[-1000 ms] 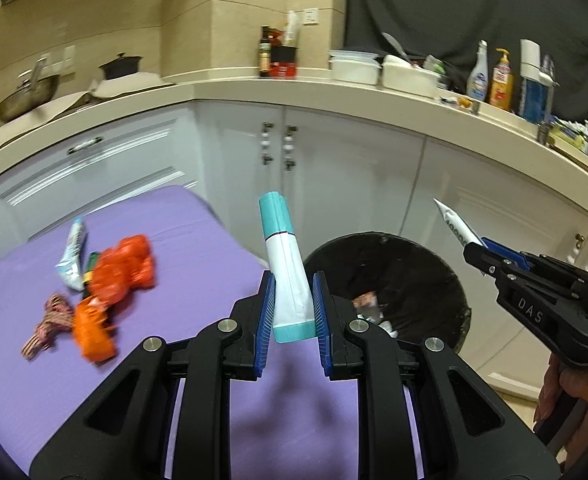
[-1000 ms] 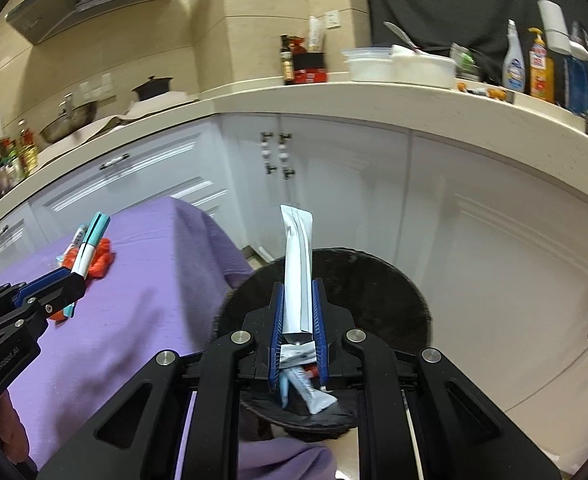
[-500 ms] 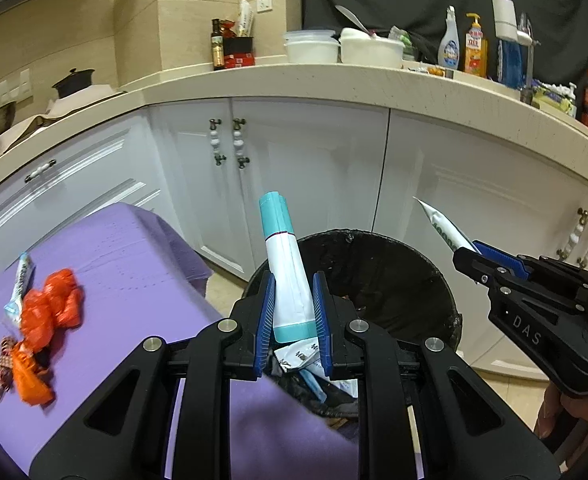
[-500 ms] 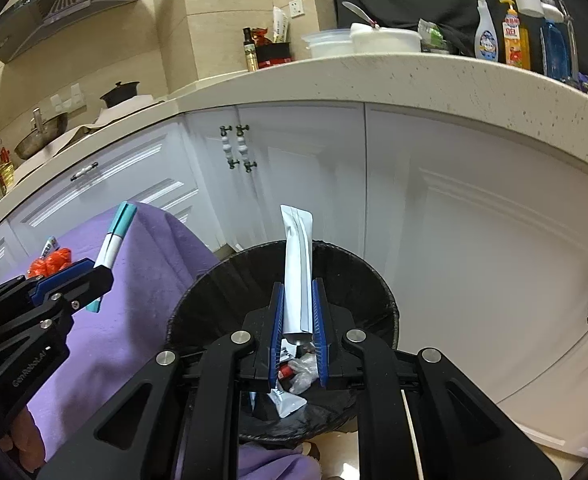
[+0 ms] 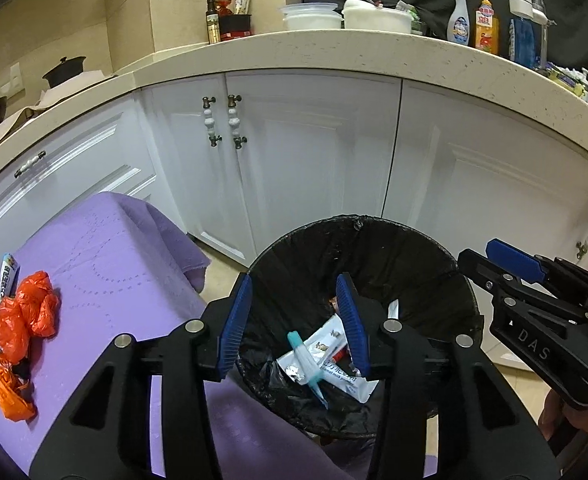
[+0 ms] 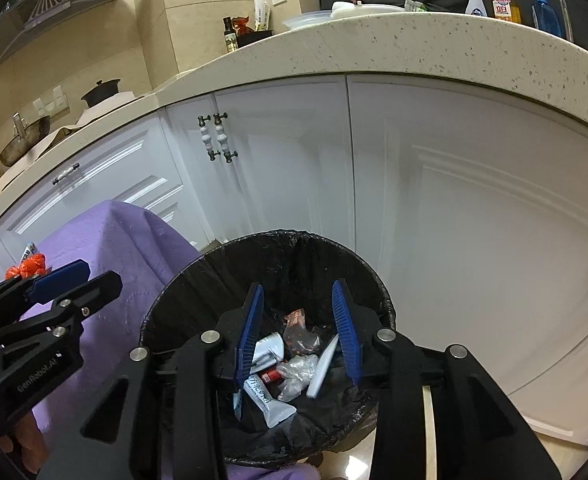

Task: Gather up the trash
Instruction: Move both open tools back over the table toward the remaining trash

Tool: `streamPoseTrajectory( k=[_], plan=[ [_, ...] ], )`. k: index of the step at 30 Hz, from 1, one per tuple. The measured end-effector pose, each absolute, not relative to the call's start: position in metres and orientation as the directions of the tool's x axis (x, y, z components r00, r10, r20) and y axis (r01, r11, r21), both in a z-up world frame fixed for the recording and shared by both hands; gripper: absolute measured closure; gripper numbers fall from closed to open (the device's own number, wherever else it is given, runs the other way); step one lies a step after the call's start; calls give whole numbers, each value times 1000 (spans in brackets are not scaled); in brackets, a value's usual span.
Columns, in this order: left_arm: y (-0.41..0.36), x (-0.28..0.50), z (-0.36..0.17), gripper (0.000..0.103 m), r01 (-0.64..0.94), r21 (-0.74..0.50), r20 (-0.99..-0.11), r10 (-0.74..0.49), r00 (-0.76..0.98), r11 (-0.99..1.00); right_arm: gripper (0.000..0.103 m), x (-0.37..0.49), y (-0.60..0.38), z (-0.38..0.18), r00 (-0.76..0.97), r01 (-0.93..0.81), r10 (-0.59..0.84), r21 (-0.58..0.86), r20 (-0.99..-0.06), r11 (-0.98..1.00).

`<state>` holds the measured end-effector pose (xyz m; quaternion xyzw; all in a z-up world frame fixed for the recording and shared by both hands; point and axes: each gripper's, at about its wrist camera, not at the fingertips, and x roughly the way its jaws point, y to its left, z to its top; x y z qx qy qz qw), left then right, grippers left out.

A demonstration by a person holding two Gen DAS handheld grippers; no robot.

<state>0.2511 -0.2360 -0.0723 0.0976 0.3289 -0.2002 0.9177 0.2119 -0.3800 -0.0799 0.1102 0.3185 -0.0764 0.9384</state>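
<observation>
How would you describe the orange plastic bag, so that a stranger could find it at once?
Find the purple cloth covering the table beside the black trash bin. Near the cloth's left edge lies a small heap of litter. The orange plastic bag is its crumpled, shiny, bright part, unlike the flat printed wrapper behind it.

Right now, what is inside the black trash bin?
The trash bin holds a teal-capped tube, a white milk-powder packet, a white tube and crumpled clear plastic. Whatever lies beneath them is covered.

Both wrist views angled down, close over bin (image 5: 446, 252) (shared, with cabinets (image 6: 285, 152)).
</observation>
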Motion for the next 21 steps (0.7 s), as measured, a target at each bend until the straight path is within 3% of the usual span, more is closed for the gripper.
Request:
streamPoseTrajectory(
  k=[10, 21],
  plan=[
    [-195, 235, -53, 54, 368, 22, -610, -279, 742, 930, 64, 208, -357, -61, 812, 163, -43, 157, -582, 974],
    [-96, 206, -34, 54, 181, 5, -587, -144, 796, 983, 61, 215, -292, -44, 827, 18, 72, 154, -557, 988]
  ],
)
